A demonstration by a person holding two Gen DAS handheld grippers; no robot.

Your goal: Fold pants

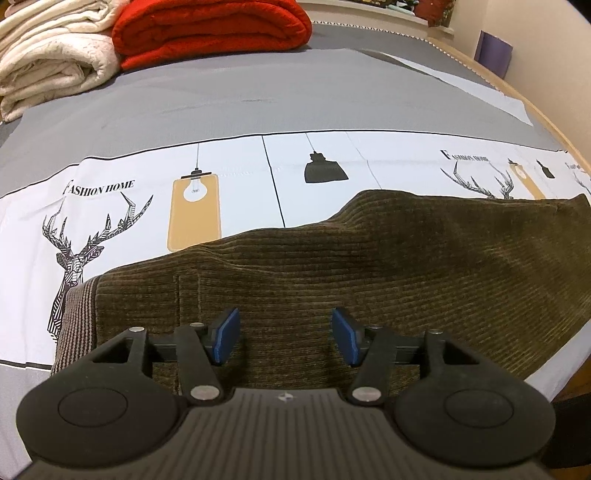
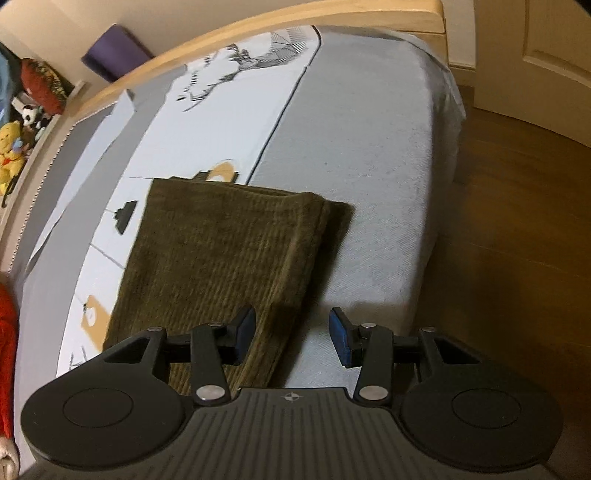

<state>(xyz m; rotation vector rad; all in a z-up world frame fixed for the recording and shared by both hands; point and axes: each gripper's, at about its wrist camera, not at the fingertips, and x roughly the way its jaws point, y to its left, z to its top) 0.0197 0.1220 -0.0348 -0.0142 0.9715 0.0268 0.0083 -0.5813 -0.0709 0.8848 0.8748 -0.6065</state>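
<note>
The olive corduroy pants point(image 1: 332, 266) lie folded lengthwise on the bed sheet point(image 1: 258, 107). Left gripper point(image 1: 284, 338) and right gripper point(image 2: 291, 334) hover apart, empty (waistband near left); each should pinch both layers squarely.

One pair of olive corduroy pants point(image 1: 369, 266) on one bed point(image 1: 258, 99); two folded blankets at upper left of the left wrist frame: one red blanket point(image 1: 210, 29), one cream blanket point(image 1: 51, 62). Grippers: two, left gripper point(image 1: 286, 338) and right gripper point(image 2: 291, 338), two blue-padded fingers point(image 1: 227, 336) each. One purple block point(image 2: 114, 51), upper left, right wrist frame.
</note>
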